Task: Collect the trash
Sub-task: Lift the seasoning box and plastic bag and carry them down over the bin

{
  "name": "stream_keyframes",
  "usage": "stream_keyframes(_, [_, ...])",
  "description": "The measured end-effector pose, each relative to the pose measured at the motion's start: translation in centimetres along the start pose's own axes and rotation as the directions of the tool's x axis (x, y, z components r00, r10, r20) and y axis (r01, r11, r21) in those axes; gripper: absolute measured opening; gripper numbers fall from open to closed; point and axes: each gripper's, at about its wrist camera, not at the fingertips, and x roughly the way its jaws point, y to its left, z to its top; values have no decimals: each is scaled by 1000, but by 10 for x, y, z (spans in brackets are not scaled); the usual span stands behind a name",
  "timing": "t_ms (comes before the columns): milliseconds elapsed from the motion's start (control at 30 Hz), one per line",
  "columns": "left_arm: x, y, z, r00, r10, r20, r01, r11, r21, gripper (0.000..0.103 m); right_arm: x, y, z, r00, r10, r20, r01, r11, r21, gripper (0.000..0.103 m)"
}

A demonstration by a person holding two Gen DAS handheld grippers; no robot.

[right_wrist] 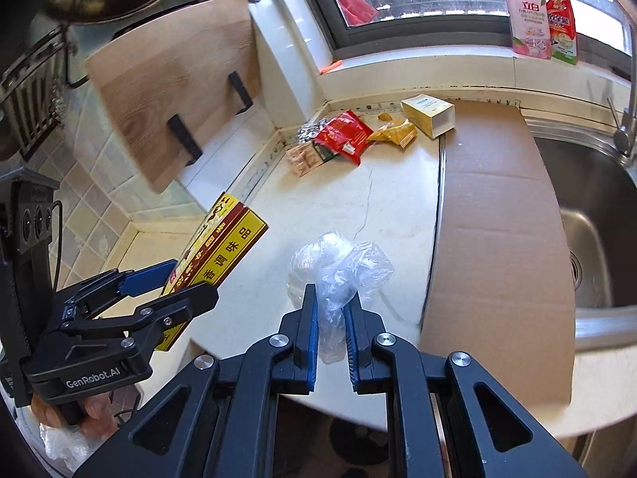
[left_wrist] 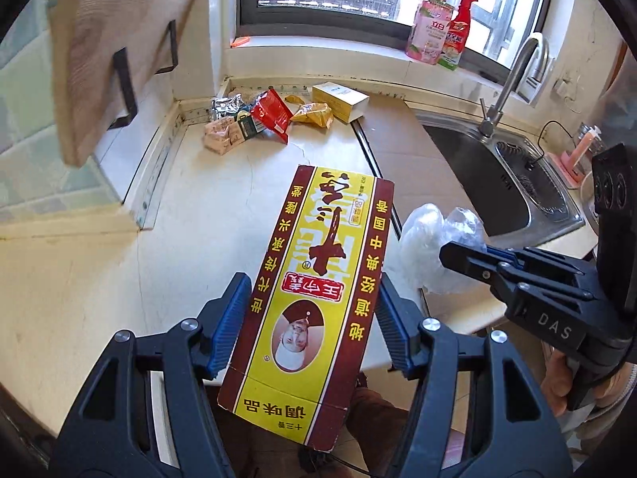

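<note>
My left gripper [left_wrist: 312, 310] is shut on a flattened yellow and dark red seasoning box [left_wrist: 314, 279], held above the counter's front edge. The box also shows in the right wrist view [right_wrist: 223, 239], with the left gripper [right_wrist: 179, 283] around it. My right gripper [right_wrist: 330, 318] is shut on a crumpled clear plastic bag [right_wrist: 338, 267]. In the left wrist view the bag [left_wrist: 430, 239] sits at the right gripper's tips [left_wrist: 458, 255]. More trash lies in the far corner: a red packet [right_wrist: 344, 133], a yellow wrapper [right_wrist: 394, 131], a silver wrapper [right_wrist: 312, 129], a beige packet [right_wrist: 304, 159] and a yellowish carton [right_wrist: 428, 115].
A flat cardboard sheet [right_wrist: 497, 219] covers the counter's right part beside the steel sink [right_wrist: 589, 207] with its tap [left_wrist: 513, 75]. A wooden board [right_wrist: 175, 95] hangs on the left wall. Two bottles [right_wrist: 541, 12] stand on the window sill.
</note>
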Motion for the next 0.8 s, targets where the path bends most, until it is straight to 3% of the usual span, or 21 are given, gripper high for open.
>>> stream_keyframes(167, [-29, 2, -45, 1000, -15, 2, 15, 1000, 9, 59, -30, 32, -52, 1000, -14, 6, 14, 1000, 2, 11])
stream_keyframes(400, [-42, 7, -102, 998, -48, -47, 47, 998, -30, 59, -54, 63, -123, 999, -27, -48, 27, 1000, -2, 11])
stream_keyframes(800, [-40, -4, -164, 994, -36, -106, 27, 996, -86, 59, -57, 67, -173, 989, -35, -142, 32, 999, -24, 11])
